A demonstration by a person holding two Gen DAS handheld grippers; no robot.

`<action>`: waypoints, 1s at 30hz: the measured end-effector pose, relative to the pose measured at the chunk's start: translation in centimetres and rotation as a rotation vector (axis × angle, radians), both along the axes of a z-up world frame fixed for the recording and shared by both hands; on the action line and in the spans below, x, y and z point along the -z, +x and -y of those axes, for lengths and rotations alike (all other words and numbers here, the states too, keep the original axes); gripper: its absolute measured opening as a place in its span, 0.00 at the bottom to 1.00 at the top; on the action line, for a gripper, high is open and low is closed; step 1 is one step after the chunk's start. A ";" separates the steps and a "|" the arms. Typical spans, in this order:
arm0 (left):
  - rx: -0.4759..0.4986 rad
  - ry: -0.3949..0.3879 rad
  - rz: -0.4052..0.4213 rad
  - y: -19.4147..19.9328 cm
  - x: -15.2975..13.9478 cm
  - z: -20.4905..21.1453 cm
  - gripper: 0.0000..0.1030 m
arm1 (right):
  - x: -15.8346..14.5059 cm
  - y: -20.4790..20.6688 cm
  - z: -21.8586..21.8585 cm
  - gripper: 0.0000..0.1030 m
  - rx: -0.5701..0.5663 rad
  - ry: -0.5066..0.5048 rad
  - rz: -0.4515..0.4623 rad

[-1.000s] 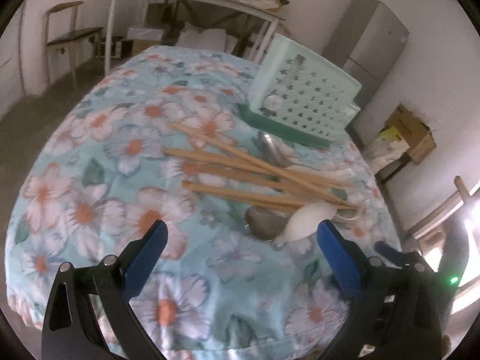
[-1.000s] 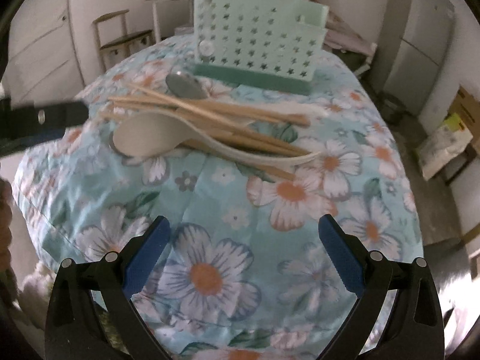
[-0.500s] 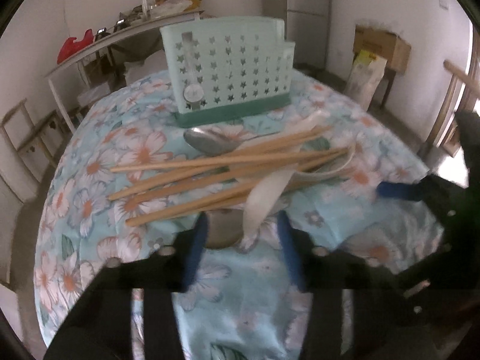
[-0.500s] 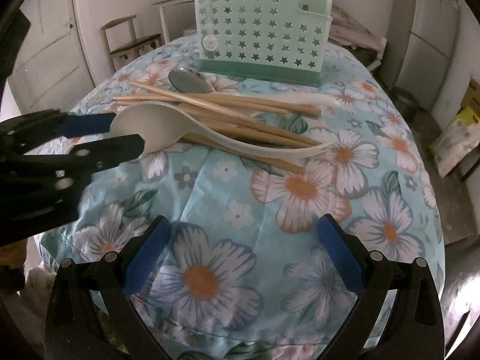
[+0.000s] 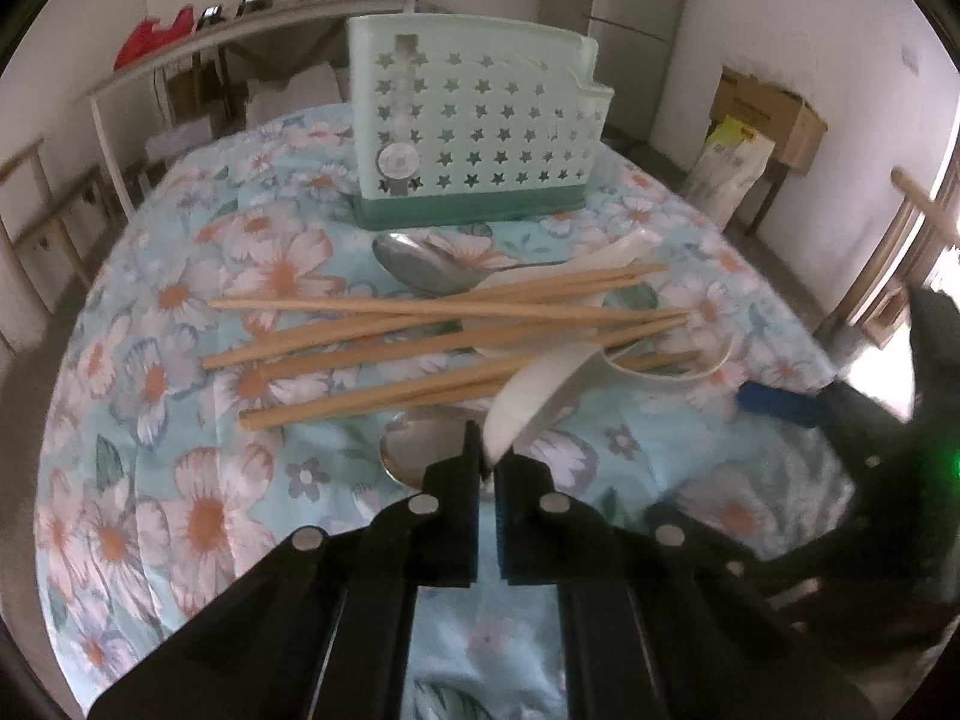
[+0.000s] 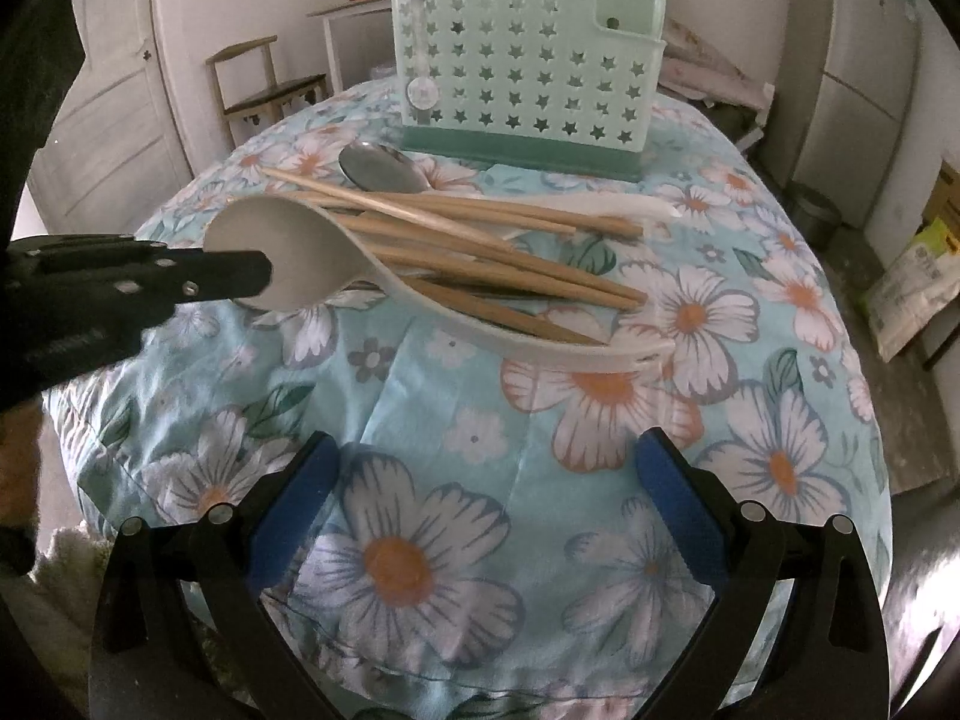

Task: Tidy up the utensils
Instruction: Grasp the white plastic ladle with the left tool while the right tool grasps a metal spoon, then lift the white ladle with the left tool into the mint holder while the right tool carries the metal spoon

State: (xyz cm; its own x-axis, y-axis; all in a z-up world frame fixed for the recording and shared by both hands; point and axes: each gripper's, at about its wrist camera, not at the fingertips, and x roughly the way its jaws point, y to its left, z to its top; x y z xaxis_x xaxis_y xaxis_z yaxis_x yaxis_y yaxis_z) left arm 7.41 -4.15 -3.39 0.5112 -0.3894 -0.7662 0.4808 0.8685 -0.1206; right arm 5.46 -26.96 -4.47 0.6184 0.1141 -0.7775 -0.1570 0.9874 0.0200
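the left gripper (image 5: 487, 468) has its two black fingers drawn almost together, pinching the rim of the bowl of a pale off-white plastic ladle-shaped spoon (image 5: 540, 399); from the right wrist view the same black fingers come in from the left edge and clamp the near edge of that bowl (image 6: 288, 258), which is tilted up off the cloth while the long curved handle runs rightward and rests with its tip on the cloth. the spoon's handle lies against a loose heap of light wooden chopsticks (image 5: 420, 330) that cross one another roughly side to side on the round table covered with a light blue cloth printed with white and orange flowers (image 6: 480, 450). a shiny metal spoon (image 5: 426, 264) lies just beyond the chopsticks, its bowl toward the left, and a second metal spoon bowl (image 5: 420, 444) shows on the cloth just beside the left gripper's tips, partly under the pale spoon. a thin white plastic utensil (image 6: 606, 207) lies along the far side of the heap. behind everything stands an upright mint-green plastic utensil caddy with star-shaped holes and a darker green base (image 6: 522, 66), apart from the pile. the right gripper (image 6: 480, 510), with blue pads, has its jaws spread wide over bare cloth at the near edge, holding nothing and well apart from the utensils.
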 end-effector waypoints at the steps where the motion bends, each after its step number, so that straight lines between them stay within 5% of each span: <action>1: -0.003 -0.023 -0.015 0.0 -0.3 -0.3 0.03 | 0.0 0.0 0.0 0.92 0.001 -0.001 0.001; 5: -0.041 -0.148 -0.074 -0.3 -1.9 -2.5 0.03 | -0.4 -0.5 -0.4 0.91 -0.007 -0.018 0.017; 14: -0.223 -0.321 -0.058 -0.5 -5.2 -9.0 0.03 | -2.5 -2.3 -6.5 0.66 -0.223 -0.158 0.188; 23: -0.318 -0.358 -0.010 0.3 -6.3 -13.1 0.03 | -0.6 0.7 -12.6 0.30 -0.345 -0.372 0.221; 30: -0.341 -0.354 -0.018 1.3 -5.7 -14.5 0.03 | 0.3 2.2 -14.1 0.21 -0.340 -0.465 0.230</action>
State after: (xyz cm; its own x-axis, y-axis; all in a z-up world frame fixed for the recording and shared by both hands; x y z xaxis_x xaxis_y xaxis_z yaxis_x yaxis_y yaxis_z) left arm 8.72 10.40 2.33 0.6430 -0.4398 -0.6270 0.1709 0.8804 -0.4423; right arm 7.64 -12.84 -4.81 0.7648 0.0155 -0.6441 -0.4134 0.7786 -0.4722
